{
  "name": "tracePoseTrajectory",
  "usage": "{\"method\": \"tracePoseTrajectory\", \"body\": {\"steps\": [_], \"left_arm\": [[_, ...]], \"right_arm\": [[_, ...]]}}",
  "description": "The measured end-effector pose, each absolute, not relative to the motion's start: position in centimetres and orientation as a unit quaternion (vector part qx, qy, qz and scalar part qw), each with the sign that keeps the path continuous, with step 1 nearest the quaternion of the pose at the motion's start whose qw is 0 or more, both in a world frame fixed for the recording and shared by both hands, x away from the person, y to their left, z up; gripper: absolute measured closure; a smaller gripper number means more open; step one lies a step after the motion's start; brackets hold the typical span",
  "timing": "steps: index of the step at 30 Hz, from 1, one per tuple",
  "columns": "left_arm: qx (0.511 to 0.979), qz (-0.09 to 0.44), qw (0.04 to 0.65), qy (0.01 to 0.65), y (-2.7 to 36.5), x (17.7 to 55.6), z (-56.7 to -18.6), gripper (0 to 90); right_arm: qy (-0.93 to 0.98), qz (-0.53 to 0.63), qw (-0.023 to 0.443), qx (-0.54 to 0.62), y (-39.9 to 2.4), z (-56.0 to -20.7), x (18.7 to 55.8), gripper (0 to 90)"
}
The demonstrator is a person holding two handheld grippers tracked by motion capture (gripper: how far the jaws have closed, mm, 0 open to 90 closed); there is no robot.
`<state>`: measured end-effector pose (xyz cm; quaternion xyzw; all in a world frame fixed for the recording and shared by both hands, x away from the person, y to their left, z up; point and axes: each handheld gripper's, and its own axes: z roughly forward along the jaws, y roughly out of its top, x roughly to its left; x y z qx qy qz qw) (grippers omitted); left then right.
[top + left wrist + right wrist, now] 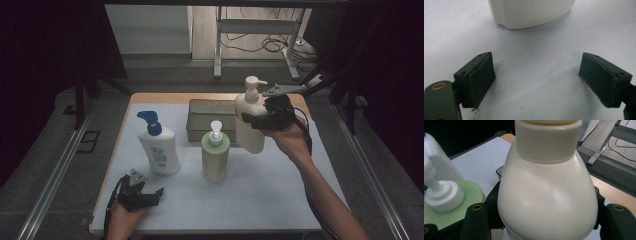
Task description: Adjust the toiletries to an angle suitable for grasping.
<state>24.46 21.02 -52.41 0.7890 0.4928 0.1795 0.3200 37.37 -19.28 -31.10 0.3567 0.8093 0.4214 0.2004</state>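
Right claw [248, 119] clamped on cream pump bottle [250, 120], base hidden; left claw [150, 196] wide, empty.

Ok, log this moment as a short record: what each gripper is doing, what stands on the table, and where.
held thing: cream pump bottle, lifted off the table
right gripper: jaws closed on the cream pump bottle's body
left gripper: jaws open, nothing between them, low over the near left of the white mat
white bottle with blue pump: upright on the mat, left, just beyond the left gripper
green bottle with white pump: upright, middle of the mat
grey tray: at the back, behind the green bottle; contents cannot be told
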Motion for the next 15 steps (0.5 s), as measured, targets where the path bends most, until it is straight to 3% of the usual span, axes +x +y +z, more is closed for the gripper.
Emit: {"method": "tracePoseTrajectory", "body": {"steps": [15], "left_arm": [[0.789, 0.18, 0.32, 0.493, 21.0, 24.5, -52.4, 12.7]], "right_arm": [[0.8, 0.426, 0.212, 0.365, -18.3, -30.7, 40.0, 36.5]]}}
